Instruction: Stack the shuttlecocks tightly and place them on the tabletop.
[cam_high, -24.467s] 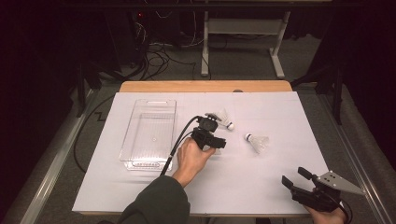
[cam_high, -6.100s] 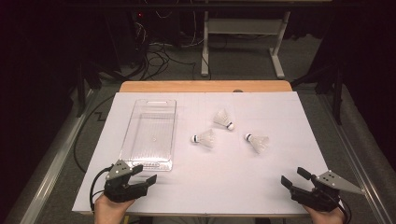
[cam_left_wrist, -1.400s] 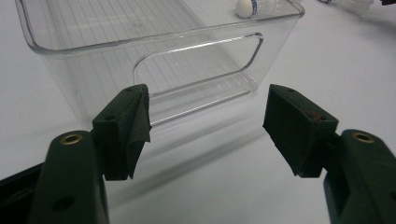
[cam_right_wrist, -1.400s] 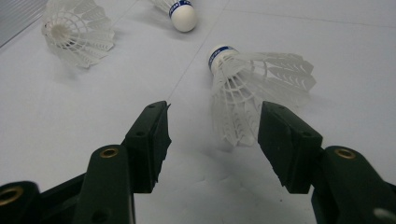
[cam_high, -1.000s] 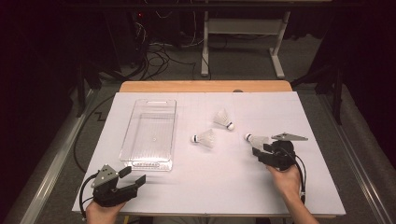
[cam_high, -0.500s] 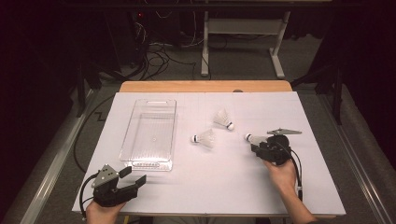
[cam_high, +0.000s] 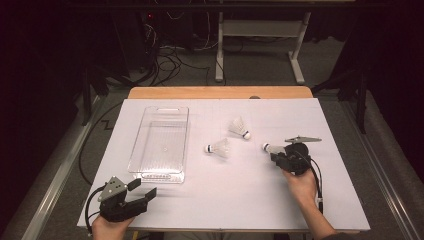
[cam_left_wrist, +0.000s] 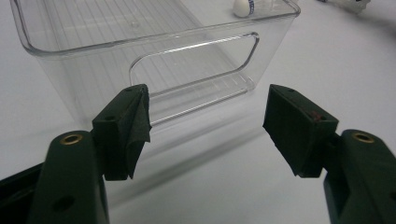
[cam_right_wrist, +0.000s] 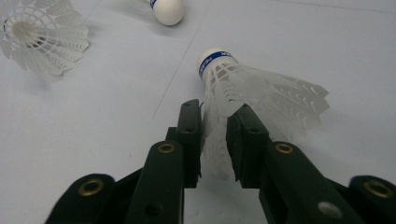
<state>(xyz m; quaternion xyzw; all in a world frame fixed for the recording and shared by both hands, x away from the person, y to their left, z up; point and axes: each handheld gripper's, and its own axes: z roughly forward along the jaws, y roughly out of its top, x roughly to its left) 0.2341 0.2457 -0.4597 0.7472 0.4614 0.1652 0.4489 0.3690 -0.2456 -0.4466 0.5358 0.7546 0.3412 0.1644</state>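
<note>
White table (cam_high: 225, 205) bears a clear bin (cam_high: 161, 142) at ten o'clock. Right gripper (cam_right_wrist: 215, 122) has been closing and pinches a shuttlecock (cam_right_wrist: 261, 95) by its thin skirt, which may crush or slip; left gripper (cam_left_wrist: 205, 121) gapes empty.

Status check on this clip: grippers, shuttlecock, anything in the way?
Right gripper has just been closing, jaws now pinching the shuttlecock by its skirt. Left gripper open, idle before the clear bin. Nothing in the way.

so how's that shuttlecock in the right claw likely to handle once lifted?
Probably very light: the shuttlecock is mostly a thin open skirt. The skirt likely flexes, since the right claw has been closing on its edge, so the grip may crush it. Set down, it may roll in an arc on its round cork.
</note>
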